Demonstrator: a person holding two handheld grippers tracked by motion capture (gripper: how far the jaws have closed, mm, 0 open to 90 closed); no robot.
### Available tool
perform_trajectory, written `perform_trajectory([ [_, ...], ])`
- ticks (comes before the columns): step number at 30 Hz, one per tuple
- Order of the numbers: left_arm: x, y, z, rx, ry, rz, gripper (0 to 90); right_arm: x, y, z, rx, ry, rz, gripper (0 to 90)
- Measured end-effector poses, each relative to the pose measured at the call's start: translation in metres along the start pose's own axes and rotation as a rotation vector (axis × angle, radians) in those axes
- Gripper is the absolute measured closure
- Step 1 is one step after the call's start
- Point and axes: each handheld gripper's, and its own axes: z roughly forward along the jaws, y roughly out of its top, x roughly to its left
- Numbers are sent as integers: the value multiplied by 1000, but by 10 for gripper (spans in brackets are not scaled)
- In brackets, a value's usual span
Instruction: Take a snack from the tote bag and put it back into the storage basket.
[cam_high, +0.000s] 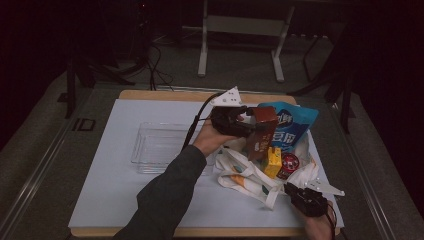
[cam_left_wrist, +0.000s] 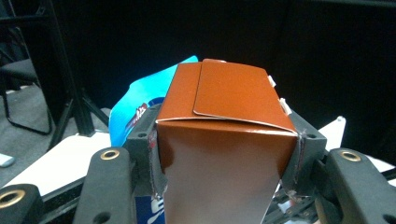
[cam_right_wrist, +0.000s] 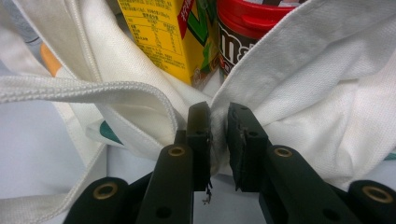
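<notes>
Left tongs pinch the brown carton; right tongs pinch the white bag.

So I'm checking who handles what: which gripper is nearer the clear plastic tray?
Left. The left gripper holds the brown carton just beside the clear plastic tray; the right gripper pinches the white bag farther off, at the table's near right corner.

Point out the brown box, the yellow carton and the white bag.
brown box (cam_left_wrist: 224, 154): left gripper view, its front face between the jaws.
yellow carton (cam_right_wrist: 159, 32): right gripper view, its printed side panel.
white bag (cam_right_wrist: 317, 88): right gripper view, the cloth right of the pinched fold.
</notes>
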Motion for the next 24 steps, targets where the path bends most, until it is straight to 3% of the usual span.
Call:
perform_trajectory([
  [11,1,5,-14,-31,-17,-26,432,0,0,0,-1,0,1,790],
  [24,-5,11,-28,-38,-49,-24,432,0,0,0,-3,2,8,789],
])
